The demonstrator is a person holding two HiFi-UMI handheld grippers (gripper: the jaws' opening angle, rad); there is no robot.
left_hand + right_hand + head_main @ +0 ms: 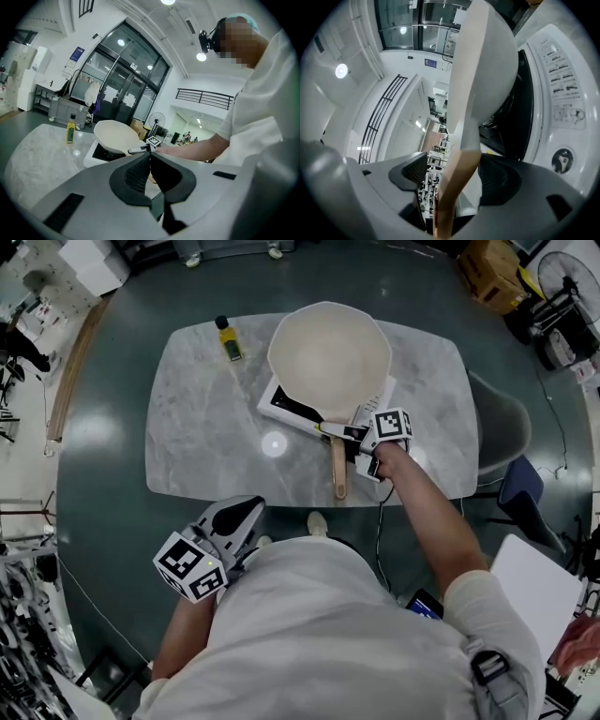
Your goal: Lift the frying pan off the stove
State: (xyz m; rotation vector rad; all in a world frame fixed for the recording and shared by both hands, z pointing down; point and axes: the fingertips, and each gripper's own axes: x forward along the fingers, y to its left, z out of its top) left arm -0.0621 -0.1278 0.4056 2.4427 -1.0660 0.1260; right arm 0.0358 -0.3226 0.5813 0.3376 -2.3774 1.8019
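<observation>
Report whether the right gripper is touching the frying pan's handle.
Cannot tell. In the right gripper view the handle runs between the right gripper's open jaws: a gap shows on one side, but its other edge meets that pad.

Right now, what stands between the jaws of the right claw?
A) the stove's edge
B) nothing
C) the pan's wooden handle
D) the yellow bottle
C: the right gripper view shows the wooden handle of the frying pan running between the pads of the open right claw.
</observation>
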